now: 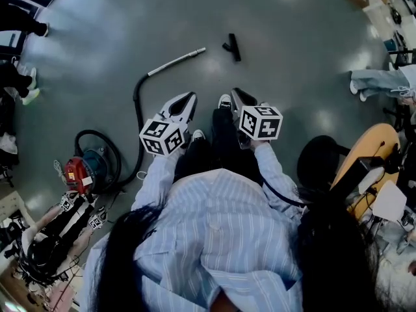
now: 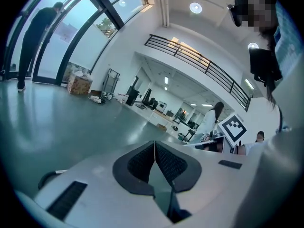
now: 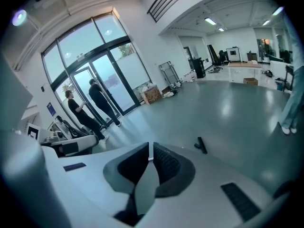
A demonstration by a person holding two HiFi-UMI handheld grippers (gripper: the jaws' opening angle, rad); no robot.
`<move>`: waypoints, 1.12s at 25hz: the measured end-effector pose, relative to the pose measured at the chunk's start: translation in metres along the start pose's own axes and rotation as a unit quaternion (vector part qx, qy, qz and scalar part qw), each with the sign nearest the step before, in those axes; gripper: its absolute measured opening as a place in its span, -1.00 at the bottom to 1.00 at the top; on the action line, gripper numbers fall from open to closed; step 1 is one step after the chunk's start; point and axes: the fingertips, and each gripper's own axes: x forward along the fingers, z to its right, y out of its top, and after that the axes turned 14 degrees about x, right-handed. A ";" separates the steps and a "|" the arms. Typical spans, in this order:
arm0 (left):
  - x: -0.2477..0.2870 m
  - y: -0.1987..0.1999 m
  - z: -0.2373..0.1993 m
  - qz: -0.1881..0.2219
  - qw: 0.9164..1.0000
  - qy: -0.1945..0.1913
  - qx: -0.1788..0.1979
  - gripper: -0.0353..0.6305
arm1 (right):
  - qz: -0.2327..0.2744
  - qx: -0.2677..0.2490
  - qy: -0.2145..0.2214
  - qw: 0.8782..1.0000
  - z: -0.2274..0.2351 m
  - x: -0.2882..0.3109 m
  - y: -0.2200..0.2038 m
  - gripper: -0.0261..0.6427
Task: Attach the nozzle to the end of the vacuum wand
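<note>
On the grey floor [image 1: 292,38] ahead of me, the black nozzle [image 1: 232,47] lies near the free end of the vacuum wand [image 1: 175,62], not touching it. My left gripper [image 1: 190,97] and right gripper [image 1: 235,91] are both closed and empty, well short of them.

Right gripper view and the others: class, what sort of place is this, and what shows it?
Probably a big open-plan office or lab hall: tall glass entrance doors, desks along the far wall, and a railed balcony above a polished grey floor.
</note>
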 end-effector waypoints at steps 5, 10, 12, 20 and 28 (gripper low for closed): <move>0.061 0.017 -0.020 -0.007 1.000 0.015 -0.002 -0.87 | -0.021 -0.024 0.019 0.999 0.027 0.038 0.054 -0.83; 0.123 0.031 -0.035 -0.018 0.999 0.037 -0.007 -0.87 | -0.043 -0.032 0.032 0.998 0.066 0.073 0.103 -0.82; 0.142 0.032 -0.040 -0.024 0.999 0.041 -0.013 -0.87 | -0.054 -0.038 0.032 0.997 0.082 0.088 0.113 -0.82; 0.194 0.010 -0.077 -0.081 0.996 0.038 -0.014 -0.87 | -0.094 -0.018 0.005 0.995 0.139 0.140 0.121 -0.82; 0.261 -0.027 -0.140 -0.136 0.990 0.013 0.036 -0.87 | -0.091 0.000 -0.046 0.995 0.197 0.199 0.132 -0.82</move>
